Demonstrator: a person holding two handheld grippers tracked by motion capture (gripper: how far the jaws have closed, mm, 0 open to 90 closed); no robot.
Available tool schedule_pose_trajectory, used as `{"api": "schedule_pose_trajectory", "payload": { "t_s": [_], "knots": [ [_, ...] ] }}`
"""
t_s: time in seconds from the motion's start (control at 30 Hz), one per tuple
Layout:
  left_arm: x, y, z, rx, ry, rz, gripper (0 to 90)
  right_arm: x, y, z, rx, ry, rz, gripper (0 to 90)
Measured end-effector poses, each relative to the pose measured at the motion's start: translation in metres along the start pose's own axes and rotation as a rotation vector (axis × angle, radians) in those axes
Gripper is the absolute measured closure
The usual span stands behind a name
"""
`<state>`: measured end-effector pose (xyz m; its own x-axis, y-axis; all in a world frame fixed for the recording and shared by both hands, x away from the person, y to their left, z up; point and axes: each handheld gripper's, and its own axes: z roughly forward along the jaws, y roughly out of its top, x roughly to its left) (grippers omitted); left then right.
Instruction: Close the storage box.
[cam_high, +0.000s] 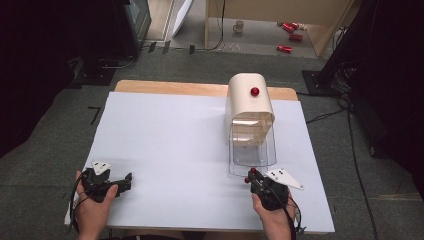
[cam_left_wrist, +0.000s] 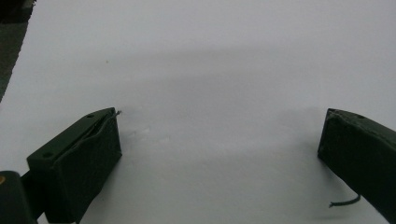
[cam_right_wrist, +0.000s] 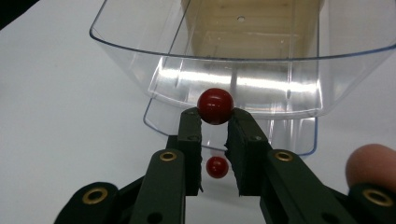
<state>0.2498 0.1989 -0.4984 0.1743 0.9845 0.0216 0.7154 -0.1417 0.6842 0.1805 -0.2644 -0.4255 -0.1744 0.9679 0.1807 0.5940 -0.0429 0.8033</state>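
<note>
Gripping a red knob (cam_right_wrist: 215, 106) between its jaw tips, the right gripper (cam_right_wrist: 215, 122) was closed on it at the near edge of a clear plastic drawer (cam_right_wrist: 299, 84). In the right gripper view a second small red sphere (cam_right_wrist: 216, 166) showed lower down between the jaws; whether it was a reflection or a separate ball could not be told.

Item, drawer: transparent, pulled out toward the near side from a cream-coloured cabinet (cam_high: 250, 102), its near lip low over the table top. In the high view the drawer (cam_high: 252, 156) extended near of the cabinet, and the right gripper (cam_high: 253, 176) met its near edge.

Item, cabinet: rounded top, one red knob on top (cam_high: 255, 91), standing right of centre toward the far side of the white table (cam_high: 170, 145).

Item, left gripper (cam_high: 125, 181): held in the left hand (cam_high: 92, 205) at the near left of the table, well apart from the cabinet. In the left gripper view its jaws stood wide apart with bare table (cam_left_wrist: 210, 70) between them.

Item, right hand (cam_high: 272, 210): at the near right, behind its gripper.

Item, surroundings: grey floor (cam_high: 50, 130); red cans (cam_high: 290, 35) and a mug (cam_high: 239, 26) on the floor far beyond the table.
</note>
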Motion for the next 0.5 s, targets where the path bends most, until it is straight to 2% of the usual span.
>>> {"api": "schedule_pose_trajectory", "payload": {
  "t_s": [0.33,0.5],
  "knots": [
    [0.000,0.000,0.000,0.001,0.000,0.001,0.0,-0.001,0.034,0.003,-0.042,-0.031,-0.017,77.2],
    [0.000,0.000,0.000,0.000,0.000,0.000,0.0,-0.005,0.046,0.012,-0.030,-0.031,-0.005,77.3]
  ]
}}
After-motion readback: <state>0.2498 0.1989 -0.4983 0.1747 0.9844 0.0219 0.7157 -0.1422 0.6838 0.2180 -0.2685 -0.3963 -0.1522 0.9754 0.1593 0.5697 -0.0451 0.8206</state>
